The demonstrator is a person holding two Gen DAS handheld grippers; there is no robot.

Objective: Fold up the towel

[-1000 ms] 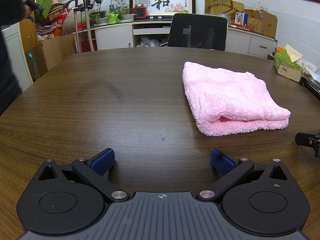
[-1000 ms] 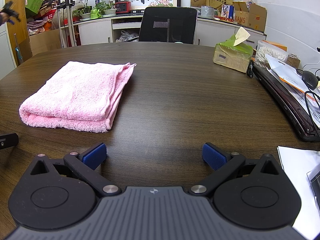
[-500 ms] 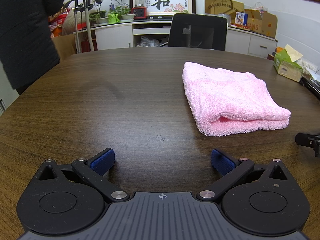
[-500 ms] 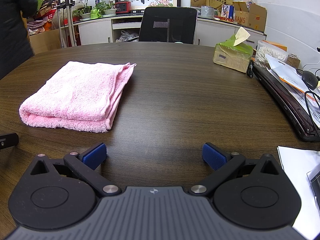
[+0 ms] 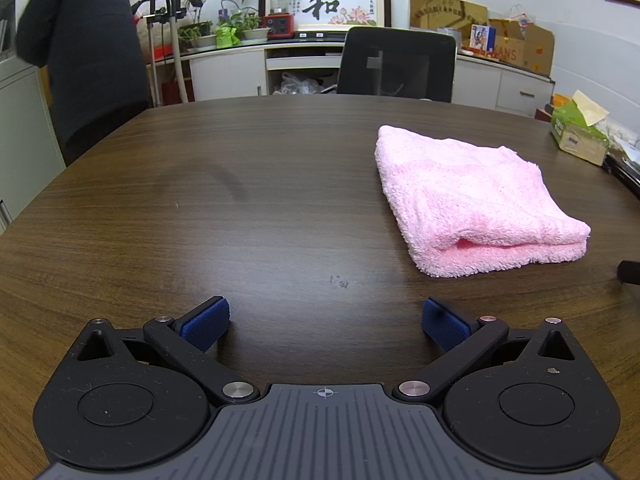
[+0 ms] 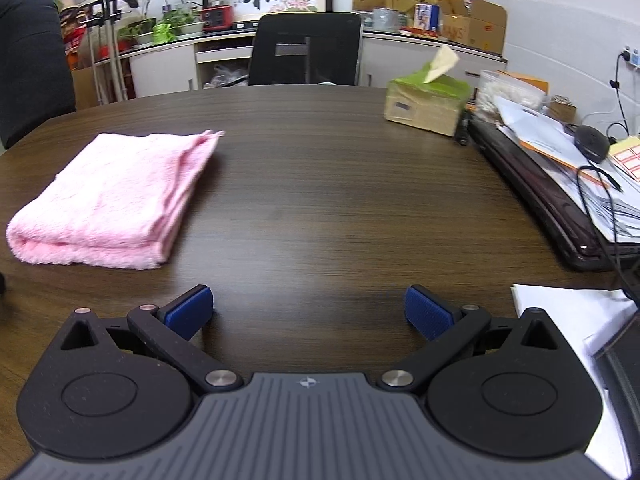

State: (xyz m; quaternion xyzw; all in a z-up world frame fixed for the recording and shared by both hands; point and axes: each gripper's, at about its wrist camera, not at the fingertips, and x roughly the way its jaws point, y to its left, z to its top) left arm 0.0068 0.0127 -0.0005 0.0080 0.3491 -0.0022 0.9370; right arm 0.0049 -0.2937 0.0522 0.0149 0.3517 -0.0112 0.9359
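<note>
A pink towel [image 5: 472,196] lies folded in a thick rectangle on the dark wooden table [image 5: 240,200], ahead and to the right in the left wrist view. In the right wrist view the towel [image 6: 108,196] lies ahead to the left. My left gripper [image 5: 326,322] is open and empty, low over bare table short of the towel. My right gripper [image 6: 308,312] is open and empty, to the right of the towel and clear of it.
A tissue box [image 6: 426,102] stands at the far right of the table. A dark laptop [image 6: 540,196] with papers, a mouse and cables lies along the right edge. White paper [image 6: 572,320] lies by the right gripper. A black chair [image 5: 396,66] stands behind the table. A person in black [image 5: 80,52] stands at the far left.
The person in black has walked further into view at the far left. Both grippers have lifted or tilted slightly. The towel has not moved.
</note>
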